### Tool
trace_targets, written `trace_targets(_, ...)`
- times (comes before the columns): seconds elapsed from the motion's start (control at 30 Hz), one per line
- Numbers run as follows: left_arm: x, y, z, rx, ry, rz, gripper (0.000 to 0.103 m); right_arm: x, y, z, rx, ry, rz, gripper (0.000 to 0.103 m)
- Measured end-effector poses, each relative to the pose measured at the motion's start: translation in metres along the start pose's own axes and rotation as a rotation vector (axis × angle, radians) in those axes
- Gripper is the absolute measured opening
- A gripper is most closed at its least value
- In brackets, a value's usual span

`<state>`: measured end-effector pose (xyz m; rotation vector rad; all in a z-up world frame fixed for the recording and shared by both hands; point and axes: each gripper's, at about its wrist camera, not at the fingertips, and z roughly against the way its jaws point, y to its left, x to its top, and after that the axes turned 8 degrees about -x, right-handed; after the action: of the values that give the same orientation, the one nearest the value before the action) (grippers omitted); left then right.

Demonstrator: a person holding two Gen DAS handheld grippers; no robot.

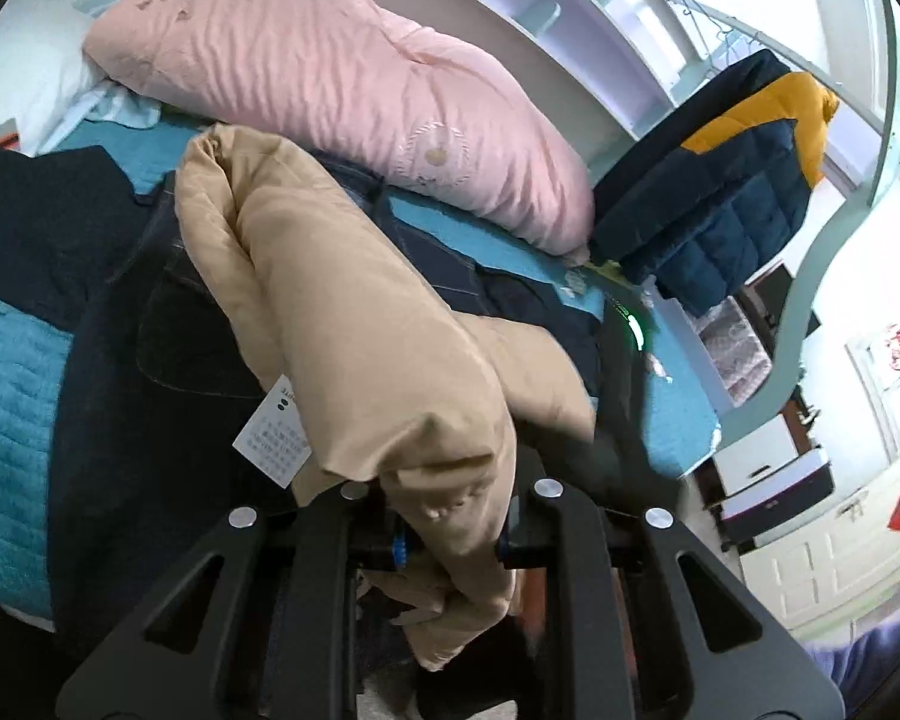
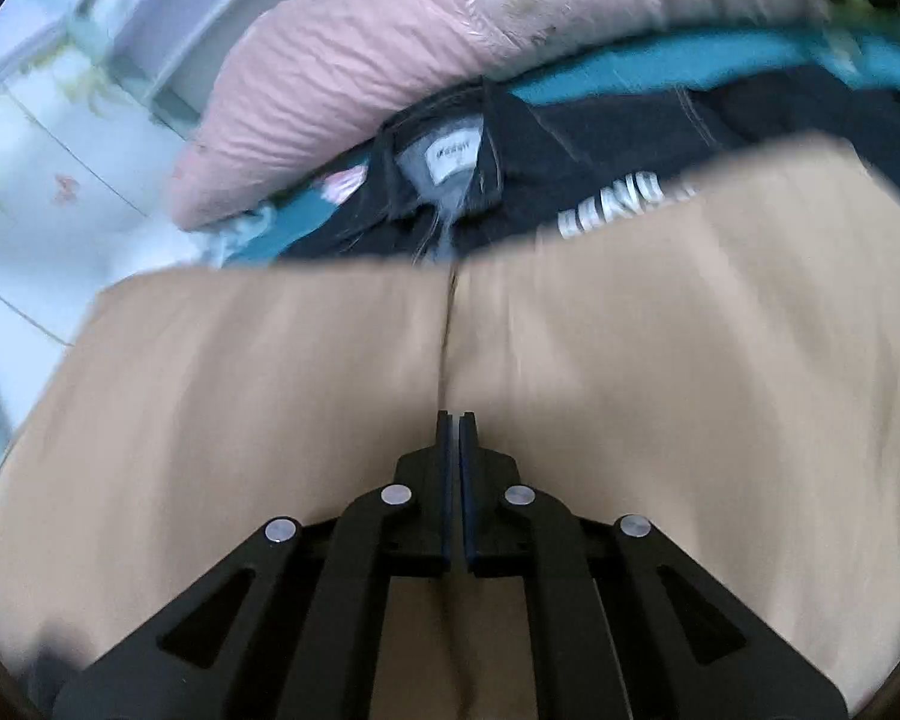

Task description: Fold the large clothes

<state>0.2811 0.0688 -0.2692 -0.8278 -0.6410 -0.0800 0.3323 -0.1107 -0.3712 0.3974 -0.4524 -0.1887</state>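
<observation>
Surface: teal bed cover [image 1: 6,396], dark clothes [image 1: 90,324] spread on it.
Left gripper [image 1: 447,531]: clamped on a bunched fold of the tan garment [image 1: 342,324], which trails ahead, white label hanging left.
Right gripper [image 2: 455,420]: jaws almost together, no cloth visibly between them; tan cloth beneath, smooth, seamed.
Beyond: pink duvet [image 1: 330,78].

We see a tan padded garment [image 1: 354,324], soft and puffy, bunched into thick rolled folds and lifted off the bedding, with a white care label [image 1: 273,441] hanging from its inner edge. In the right wrist view the same tan garment [image 2: 630,360] spreads wide and smooth across the frame, a straight seam [image 2: 450,324] running down its middle. It hangs over dark clothes [image 2: 600,138] spread on the teal bedcover.
</observation>
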Motion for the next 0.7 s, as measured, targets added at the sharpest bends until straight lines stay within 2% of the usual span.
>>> trace_targets(0.03,0.0,-0.002,-0.001,0.0,-0.002,-0.003,0.018,-0.015,0.002,-0.009,-0.026,0.034,0.027,0.002)
trace_targets(0.1,0.001,-0.006,-0.007,0.012,0.018,-0.01,0.019,-0.034,-0.009,-0.032,0.002,0.076,0.003,0.0)
trace_targets(0.17,-0.002,-0.01,-0.02,0.042,0.058,-0.036,0.019,-0.035,-0.016,-0.039,0.034,0.065,-0.009,0.0)
trace_targets(0.27,-0.002,-0.032,-0.03,0.027,0.06,-0.094,0.018,-0.026,-0.023,-0.017,0.079,0.027,-0.025,0.0)
trace_targets(0.37,0.003,-0.059,-0.048,0.011,0.077,-0.158,0.018,-0.018,-0.039,0.023,0.013,-0.049,0.016,0.005)
trace_targets(0.43,0.003,-0.081,-0.066,0.006,0.093,-0.212,0.018,-0.012,-0.058,0.051,-0.077,-0.105,0.045,0.005)
trace_targets(0.57,-0.003,-0.122,-0.112,-0.016,0.157,-0.293,0.019,-0.014,-0.102,0.08,-0.212,-0.129,0.049,0.005)
trace_targets(0.63,-0.009,-0.138,-0.136,-0.034,0.197,-0.316,0.019,-0.014,-0.125,0.07,-0.182,-0.097,-0.018,0.005)
trace_targets(0.7,-0.017,-0.152,-0.162,-0.049,0.241,-0.346,0.019,-0.02,-0.158,0.057,-0.116,-0.051,-0.152,0.005)
